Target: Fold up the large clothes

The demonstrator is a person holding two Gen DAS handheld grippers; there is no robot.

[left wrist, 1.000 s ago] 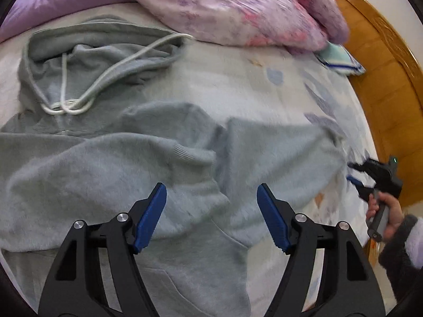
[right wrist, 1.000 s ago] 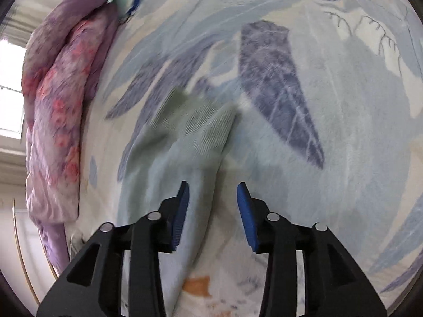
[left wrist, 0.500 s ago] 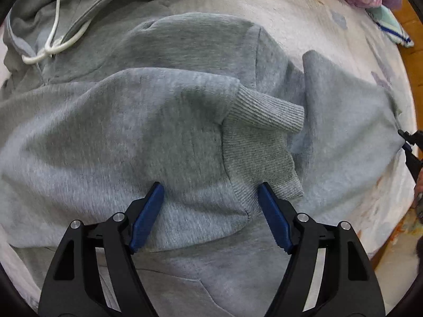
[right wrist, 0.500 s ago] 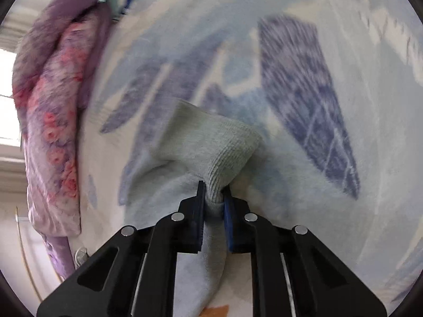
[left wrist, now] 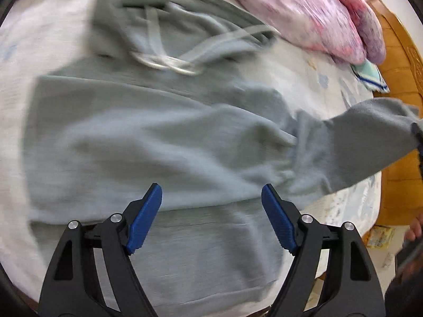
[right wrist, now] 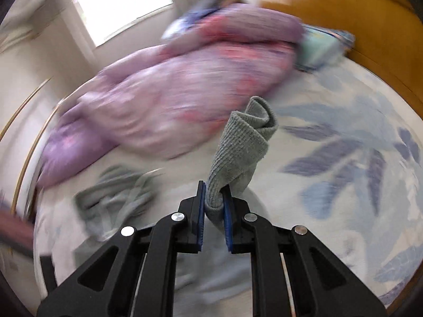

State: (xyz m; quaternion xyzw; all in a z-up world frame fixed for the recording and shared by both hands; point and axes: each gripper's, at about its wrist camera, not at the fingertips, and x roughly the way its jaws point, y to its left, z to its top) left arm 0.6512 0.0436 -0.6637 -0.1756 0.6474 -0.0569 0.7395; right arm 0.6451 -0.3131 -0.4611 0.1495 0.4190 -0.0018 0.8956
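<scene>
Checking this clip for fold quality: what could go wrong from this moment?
1. The right gripper pinches only the ribbed cuff of the grey hoodie's sleeve; it could slip out mid-swing.
2. The open left gripper pins nothing, so the grey hoodie may drag across the floral bedsheet.
3. The white drawstring lies loose and may get folded in.

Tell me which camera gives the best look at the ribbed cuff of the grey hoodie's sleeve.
The right wrist view: the ribbed cuff stands sharp and close, pinched in the right gripper. The left wrist view shows the sleeve lifted toward its right edge, blurred, with the cuff end cut off there.
</scene>
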